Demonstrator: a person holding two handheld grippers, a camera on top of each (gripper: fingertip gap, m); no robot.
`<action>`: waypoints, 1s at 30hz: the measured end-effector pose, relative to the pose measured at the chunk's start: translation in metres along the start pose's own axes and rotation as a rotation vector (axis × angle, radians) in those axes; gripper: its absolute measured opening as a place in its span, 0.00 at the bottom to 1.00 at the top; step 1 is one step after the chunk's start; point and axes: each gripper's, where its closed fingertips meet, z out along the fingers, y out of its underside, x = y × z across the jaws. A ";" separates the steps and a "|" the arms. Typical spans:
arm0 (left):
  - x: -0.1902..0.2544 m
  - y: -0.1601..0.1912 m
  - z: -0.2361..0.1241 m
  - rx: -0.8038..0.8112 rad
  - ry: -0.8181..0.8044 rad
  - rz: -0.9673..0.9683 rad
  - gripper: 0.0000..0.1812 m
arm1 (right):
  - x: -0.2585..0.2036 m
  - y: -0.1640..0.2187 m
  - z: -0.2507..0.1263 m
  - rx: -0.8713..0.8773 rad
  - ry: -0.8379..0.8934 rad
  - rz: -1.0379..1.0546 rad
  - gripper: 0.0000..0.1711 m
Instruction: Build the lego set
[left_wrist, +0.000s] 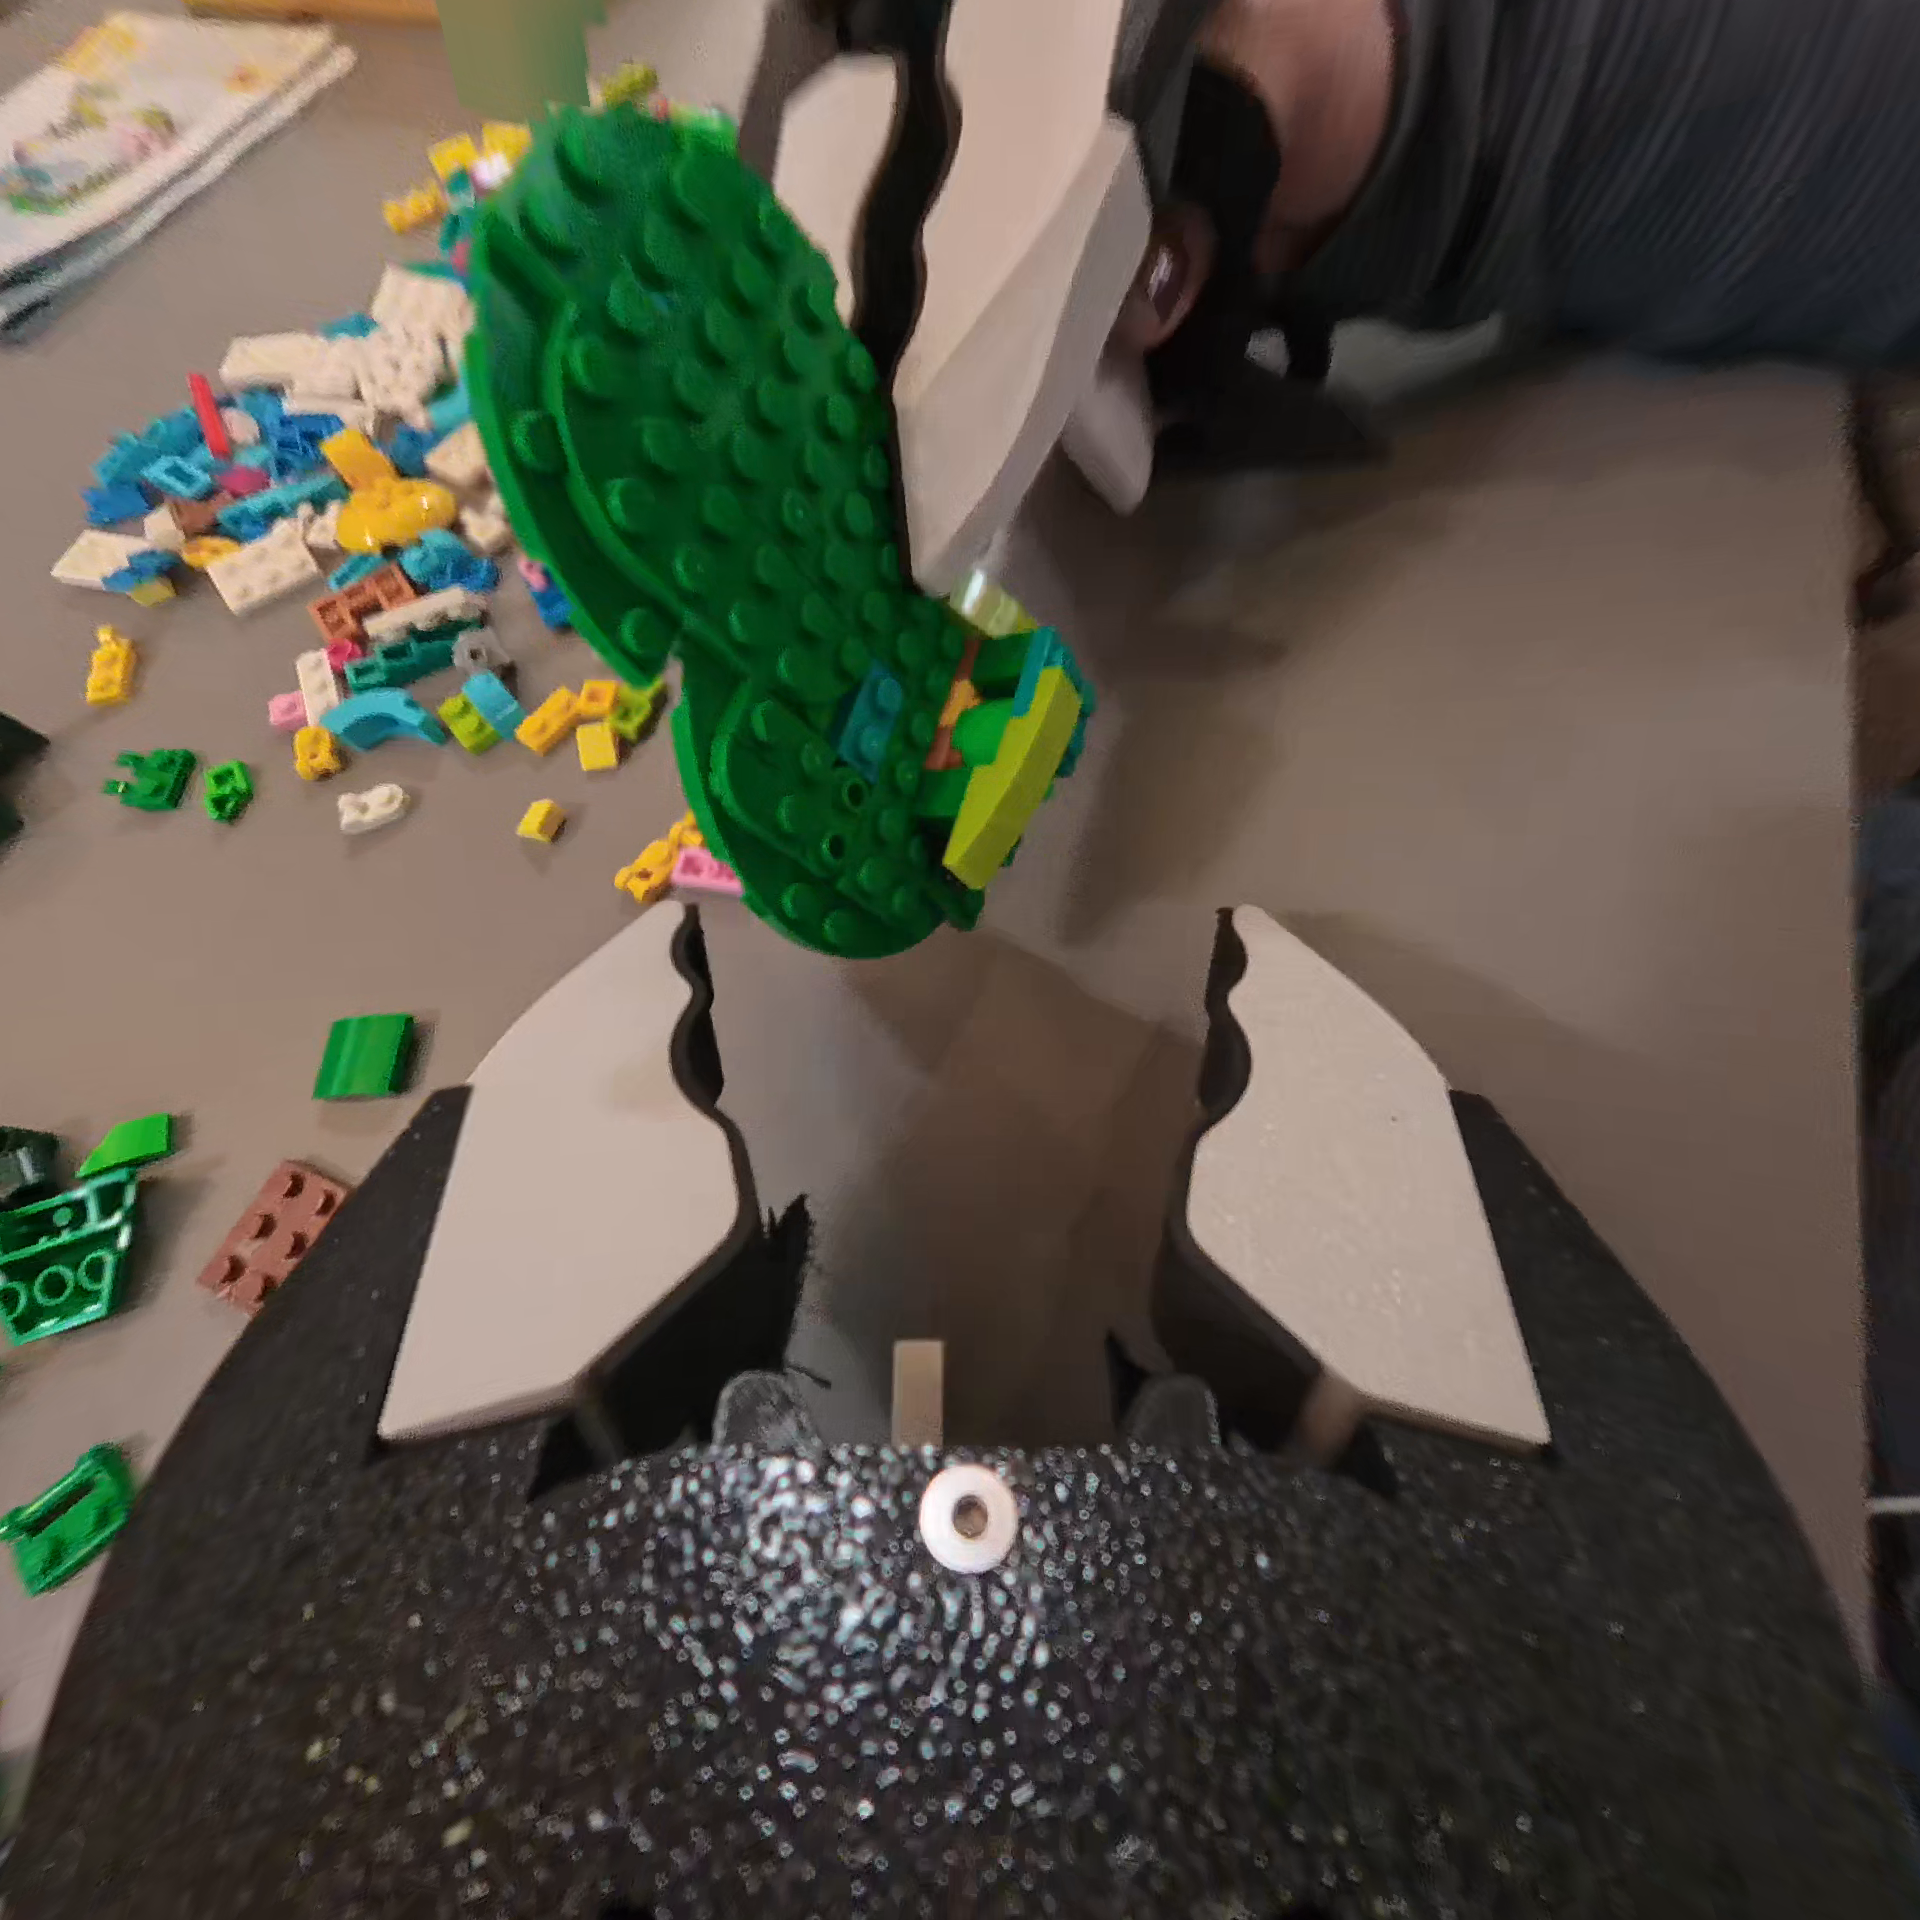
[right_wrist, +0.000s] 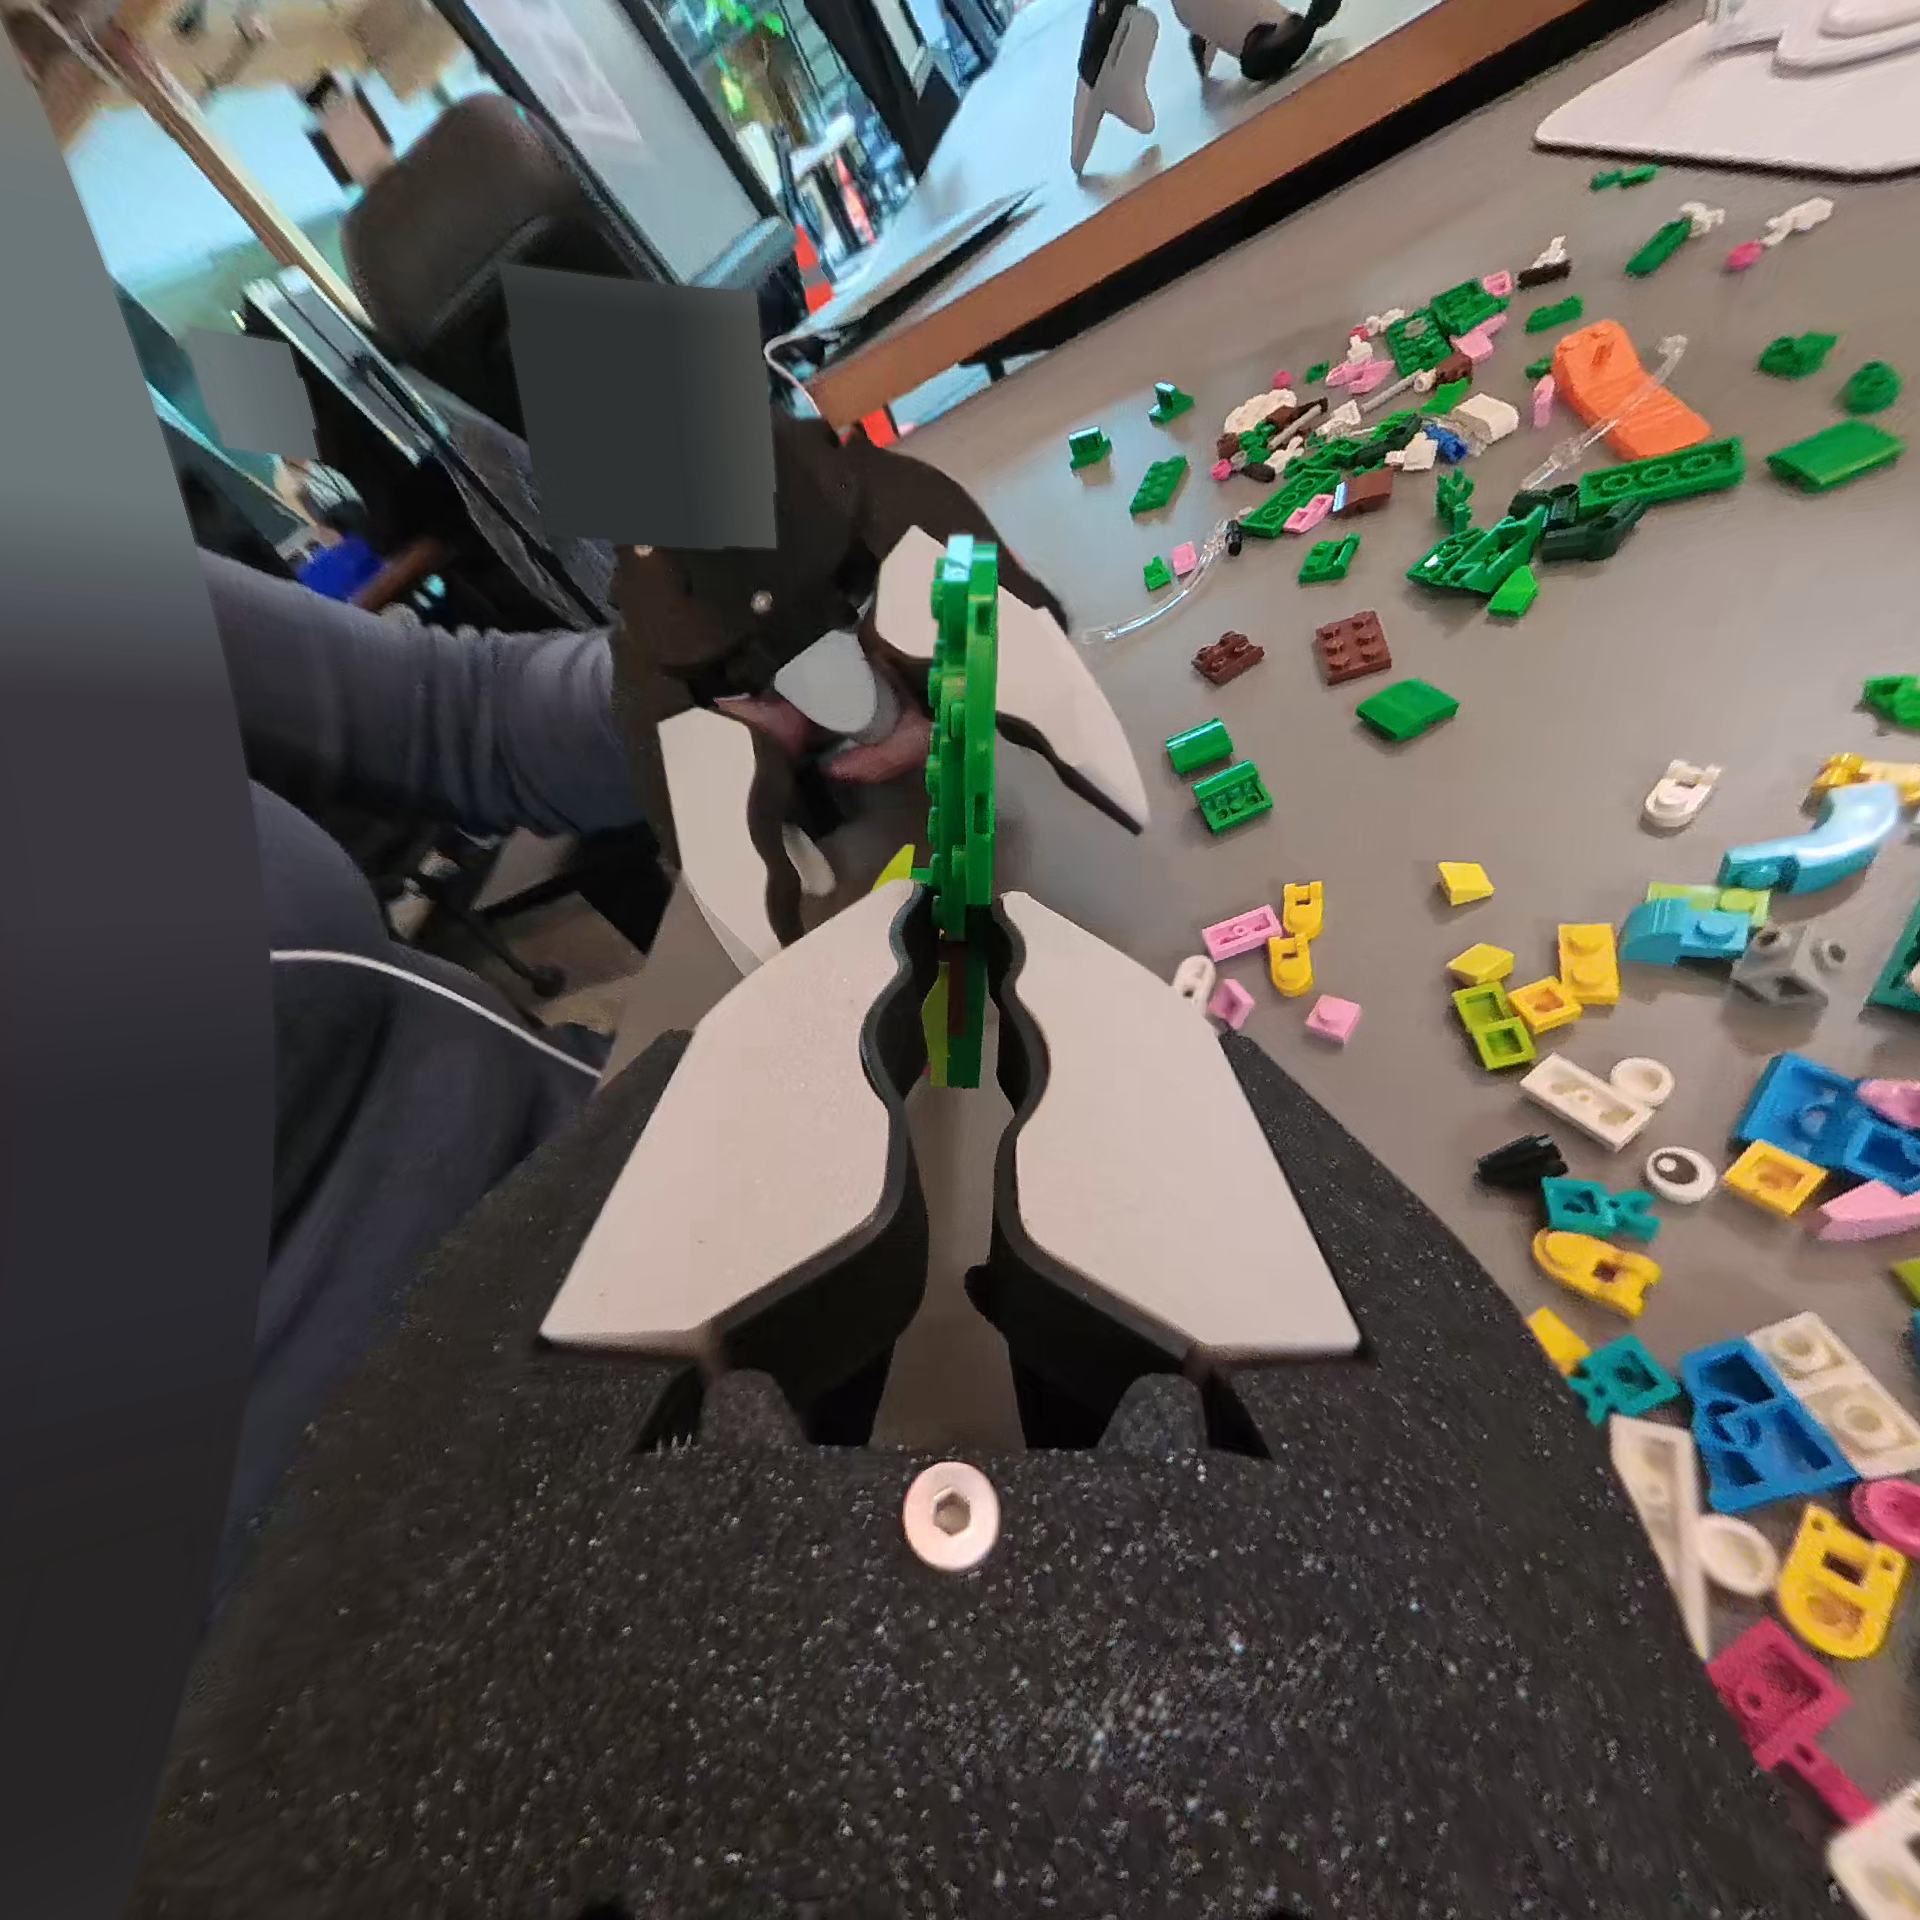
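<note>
- Left wrist view: the left gripper (left_wrist: 961, 920) hovers with fingers spread wide and nothing between them; just beyond its tips the green plate (left_wrist: 686, 499) hangs tilted above the table (left_wrist: 1455, 831), gripped by the right gripper (left_wrist: 997, 582). Loose bricks (left_wrist: 312, 540) lie left of the fingers.
- Right wrist view: the right gripper (right_wrist: 956, 914) clamps the plate's (right_wrist: 961, 727) lower edge, the plate standing edge-on past the fingertips; the left gripper (right_wrist: 914, 748) waits behind it. Bricks (right_wrist: 1558, 987) scatter to the right.
</note>
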 end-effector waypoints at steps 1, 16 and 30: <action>0.002 -0.007 -0.002 0.046 0.020 -0.026 0.49 | 0.000 0.000 -0.001 0.012 -0.015 0.029 0.05; 0.003 -0.048 -0.029 0.367 0.230 -0.220 0.14 | -0.028 0.017 0.004 -0.097 -0.235 0.116 0.05; -0.032 -0.088 -0.064 0.732 0.177 -0.638 0.04 | -0.009 -0.044 -0.020 0.332 0.044 0.048 0.21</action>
